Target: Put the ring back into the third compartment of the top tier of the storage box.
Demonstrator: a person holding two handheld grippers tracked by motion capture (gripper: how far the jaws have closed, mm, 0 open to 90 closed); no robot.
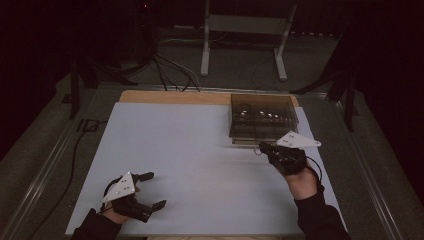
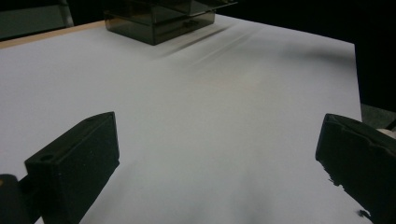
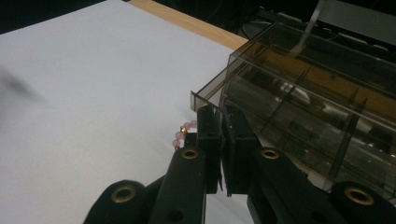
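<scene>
My right gripper [image 1: 264, 146] hovers just in front of a smoky see-through box [image 1: 262, 117] at the back right of the white mat. Its jaws are shut, and a string of small pink beads [image 3: 182, 133] sticks out from their left side. In the high view the beads [image 1: 257, 149] show as a tiny loop at the gripper's tip. In the right gripper view, the gripper [image 3: 220, 112] sits at the corner of the box [image 3: 317, 107], whose inside is split by dividers. My left gripper [image 1: 150, 190] rests low at the front left, wide open, with nothing between its fingers [image 2: 74, 168].
A white mat [image 1: 190, 150] covers the wooden table [image 1: 170, 96]. The box [image 2: 159, 21] stands far across the mat in the left gripper view. Behind the table, a white metal stand [image 1: 240, 35] and cables [image 1: 170, 70] sit on the grey floor.
</scene>
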